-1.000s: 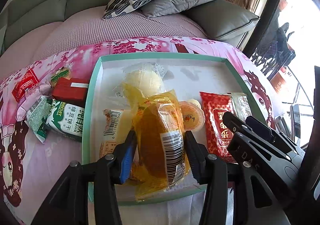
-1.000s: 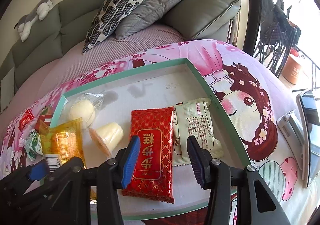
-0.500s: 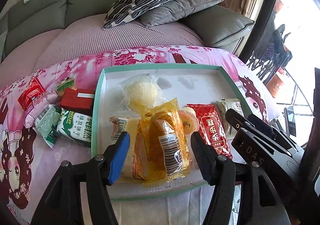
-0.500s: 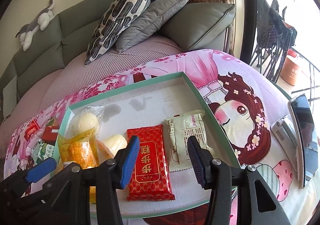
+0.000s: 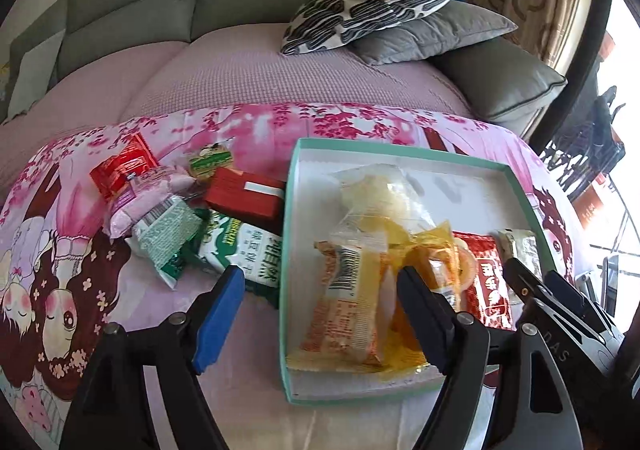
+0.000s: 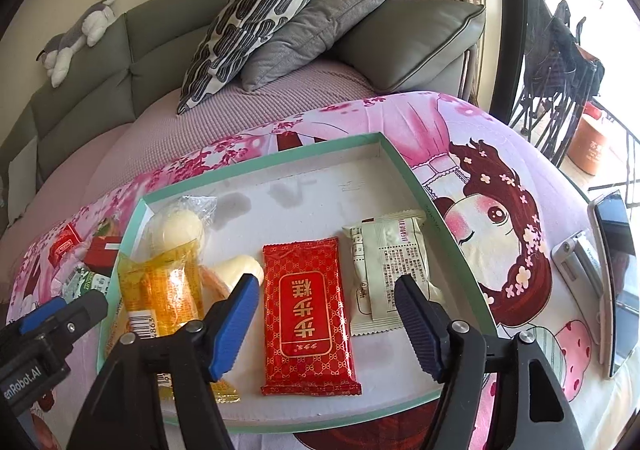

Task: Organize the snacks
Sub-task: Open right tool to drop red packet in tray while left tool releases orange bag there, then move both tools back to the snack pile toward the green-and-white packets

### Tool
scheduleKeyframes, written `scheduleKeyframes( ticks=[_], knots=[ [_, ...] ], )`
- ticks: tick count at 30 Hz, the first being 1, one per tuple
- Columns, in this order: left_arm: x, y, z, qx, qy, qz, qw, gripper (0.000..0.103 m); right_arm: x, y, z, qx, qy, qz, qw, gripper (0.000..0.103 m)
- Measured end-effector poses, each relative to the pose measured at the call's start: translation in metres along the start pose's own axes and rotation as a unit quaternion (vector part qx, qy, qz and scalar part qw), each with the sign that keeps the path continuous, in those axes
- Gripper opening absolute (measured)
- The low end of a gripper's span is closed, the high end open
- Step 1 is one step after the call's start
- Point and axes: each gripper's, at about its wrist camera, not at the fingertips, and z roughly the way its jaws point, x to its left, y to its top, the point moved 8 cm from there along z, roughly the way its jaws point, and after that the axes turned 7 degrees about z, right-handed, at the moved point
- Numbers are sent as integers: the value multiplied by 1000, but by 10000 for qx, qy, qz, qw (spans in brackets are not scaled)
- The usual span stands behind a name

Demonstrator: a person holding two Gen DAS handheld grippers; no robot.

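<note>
1. Tongs, left (image 5: 320,310): spread wide and holding nothing, they straddled the near left wall of the teal tray (image 5: 289,209), the blue pad outside over the cloth, the dark pad over the yellow snack pack (image 5: 420,290). That pack lay free in the tray, partly over an orange-printed packet (image 5: 344,314), which suggests it was simply dropped onto the heap rather than squared up.

2. Tongs, right (image 6: 326,314): likewise released and empty, they hung low over the tray's near edge and framed the red packet (image 6: 308,314) without touching it; the pose reads as waiting rather than reaching.

3. Tray contents, right-wrist view: red packet and pale green-white packet (image 6: 386,270) lay flat, side by side and lengthwise, a tidy row. A round bun in clear wrap (image 6: 178,228) and a small jelly cup (image 6: 236,268) sat toward the left, crowded against the yellow pack.

4. Unsorted snacks: a loose pile lay on the pink printed cloth (image 5: 240,121) covering the table just left of the tray, including a green biscuit pack (image 5: 244,254), a red box (image 5: 244,195), a pink pack (image 5: 140,193) and a small red sachet (image 5: 124,165). Judged from this, sorting was partway done and the left tongs were best placed for the pile.

5. Periphery: a phone (image 6: 614,290) stood on a stand at the right.
</note>
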Motion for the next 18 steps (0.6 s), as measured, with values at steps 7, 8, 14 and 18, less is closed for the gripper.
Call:
scheduleKeyframes(
  ticks=[7,8,14,18],
  knots=[
    [43,-8,8,148,596,-486,9969,80,9,-1,-2,-26,151,-58,9999,85],
    [48,-10,10,177,662,-526,9963,80,10,-1,-3,-28,163,-66,9998,86],
    [68,-18,17,304,902,-724,9928,81,17,1,-6,-97,256,-127,9995,100],
    [73,-19,16,253,934,-846,9917,97,24,1,-10,-152,338,-217,9991,103]
  ],
)
